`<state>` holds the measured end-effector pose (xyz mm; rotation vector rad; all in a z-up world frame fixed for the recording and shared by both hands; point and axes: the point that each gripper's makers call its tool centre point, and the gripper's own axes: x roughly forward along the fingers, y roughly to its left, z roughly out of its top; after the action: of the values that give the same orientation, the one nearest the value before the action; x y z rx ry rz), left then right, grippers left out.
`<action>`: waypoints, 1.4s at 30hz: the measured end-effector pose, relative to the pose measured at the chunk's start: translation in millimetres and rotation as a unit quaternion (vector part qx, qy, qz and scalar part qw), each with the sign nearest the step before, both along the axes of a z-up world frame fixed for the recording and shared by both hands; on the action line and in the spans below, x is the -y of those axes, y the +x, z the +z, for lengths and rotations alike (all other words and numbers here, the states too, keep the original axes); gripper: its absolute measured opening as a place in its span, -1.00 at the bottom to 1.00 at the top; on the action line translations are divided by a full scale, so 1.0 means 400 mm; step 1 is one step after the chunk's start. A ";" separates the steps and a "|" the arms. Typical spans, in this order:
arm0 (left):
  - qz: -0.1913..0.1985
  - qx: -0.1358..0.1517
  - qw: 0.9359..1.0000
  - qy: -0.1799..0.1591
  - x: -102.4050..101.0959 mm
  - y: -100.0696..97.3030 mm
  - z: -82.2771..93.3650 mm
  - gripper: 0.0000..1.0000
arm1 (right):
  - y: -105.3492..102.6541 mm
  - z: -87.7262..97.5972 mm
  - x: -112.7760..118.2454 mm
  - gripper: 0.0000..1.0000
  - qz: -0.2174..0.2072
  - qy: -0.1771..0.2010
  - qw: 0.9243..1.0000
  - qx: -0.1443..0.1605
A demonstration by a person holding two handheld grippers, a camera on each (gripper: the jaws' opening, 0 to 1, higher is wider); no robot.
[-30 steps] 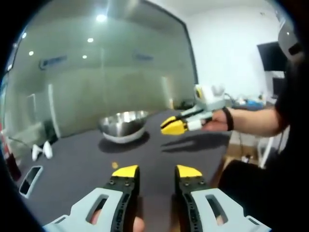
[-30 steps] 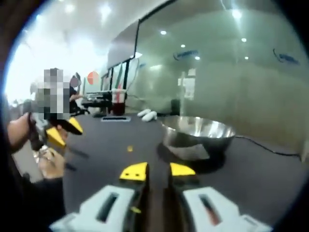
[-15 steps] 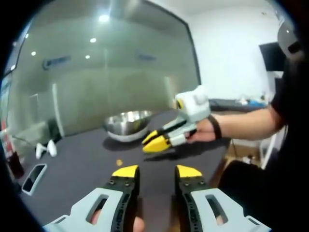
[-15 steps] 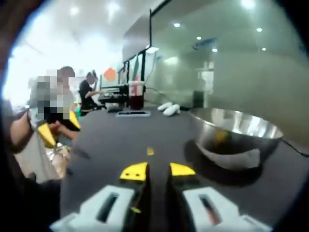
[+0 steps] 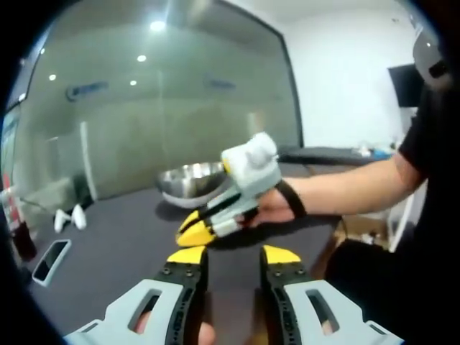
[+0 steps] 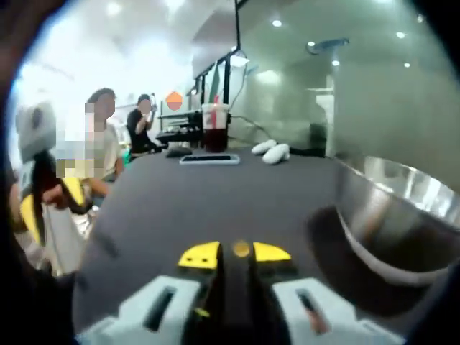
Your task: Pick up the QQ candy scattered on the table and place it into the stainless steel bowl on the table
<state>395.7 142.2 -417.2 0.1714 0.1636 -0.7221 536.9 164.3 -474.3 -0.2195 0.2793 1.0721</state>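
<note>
Between the yellow-tipped right gripper (image 6: pixel 234 253) jaws, slightly parted and closed on nothing, sits a small orange QQ candy (image 6: pixel 241 249) on the dark grey table (image 6: pixel 215 194). At 3 o'clock stands the stainless steel bowl (image 6: pixel 402 208). The left gripper (image 5: pixel 232 256) hovers half open and empty.

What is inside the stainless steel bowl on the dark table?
Nothing can be confirmed. The shiny stainless steel bowl shows mostly its outer wall and rim in the right gripper view, and in the left gripper view the right gripper partly covers it, so its bottom stays hidden. One small yellow candy lies outside on the table.
</note>
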 end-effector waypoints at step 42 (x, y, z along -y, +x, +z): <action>-0.008 -0.001 1.000 -0.014 0.012 0.007 0.003 -0.39 | -0.052 0.127 0.319 -0.80 -0.122 0.082 0.988 0.039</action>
<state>398.7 137.6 -415.8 0.1464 0.1536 -0.7401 516.0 36.7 -423.7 -0.0766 0.1410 0.8371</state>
